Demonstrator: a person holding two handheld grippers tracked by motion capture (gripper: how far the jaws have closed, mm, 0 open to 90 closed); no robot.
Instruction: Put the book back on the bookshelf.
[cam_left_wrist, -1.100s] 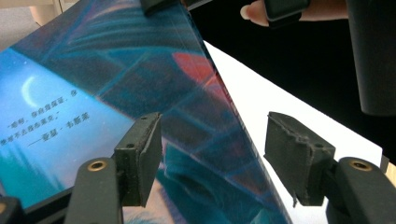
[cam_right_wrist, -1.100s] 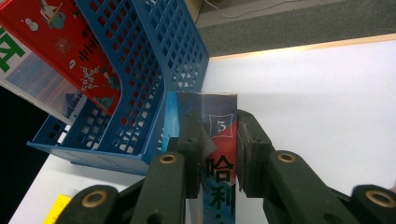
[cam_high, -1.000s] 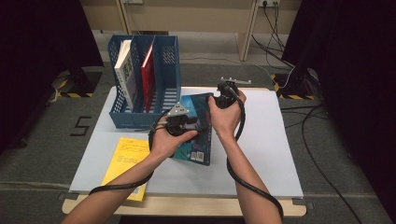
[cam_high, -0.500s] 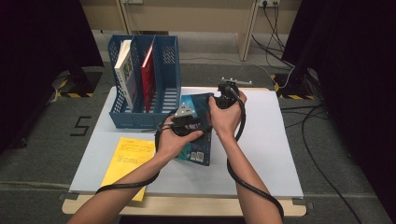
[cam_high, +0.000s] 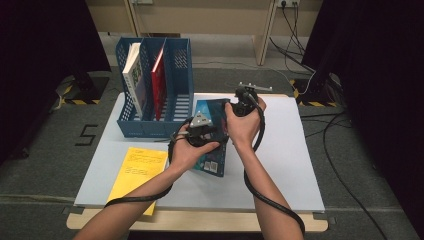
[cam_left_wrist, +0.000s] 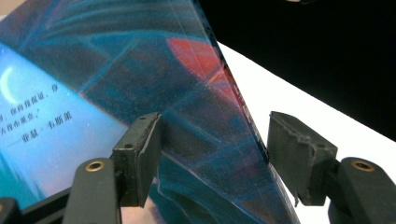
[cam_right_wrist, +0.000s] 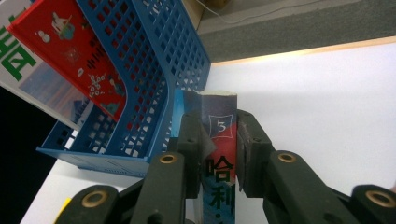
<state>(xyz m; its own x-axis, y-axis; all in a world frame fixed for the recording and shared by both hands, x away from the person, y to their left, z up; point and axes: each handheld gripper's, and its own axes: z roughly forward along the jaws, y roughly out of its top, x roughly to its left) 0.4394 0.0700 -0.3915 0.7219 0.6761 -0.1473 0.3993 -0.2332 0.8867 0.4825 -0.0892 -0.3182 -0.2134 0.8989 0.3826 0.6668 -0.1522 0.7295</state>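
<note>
A dark teal paperback (cam_high: 214, 161) rests tilted on the white table (cam_high: 285, 165), just right of the blue file rack (cam_high: 177, 70). My right gripper (cam_high: 229, 107) is shut on its spine near the far end; in the right gripper view both pads (cam_right_wrist: 247, 140) press the spine of the book (cam_right_wrist: 218, 105) from either side. My left gripper (cam_high: 211, 131) sits over the book's left half. In the left gripper view its jaws stand apart around the edge of the cover (cam_left_wrist: 140, 70), and a gap separates the right pad (cam_left_wrist: 296, 154) from the spine.
The rack holds a white book (cam_high: 132, 70) in its left slot and a red book (cam_high: 159, 75) in the middle; the right slot is free. A yellow booklet (cam_high: 137, 170) lies at the front left. Cables trail from both grippers across the table.
My left hand has edged slightly to the right along the book. The right hand and the book have stayed still.
</note>
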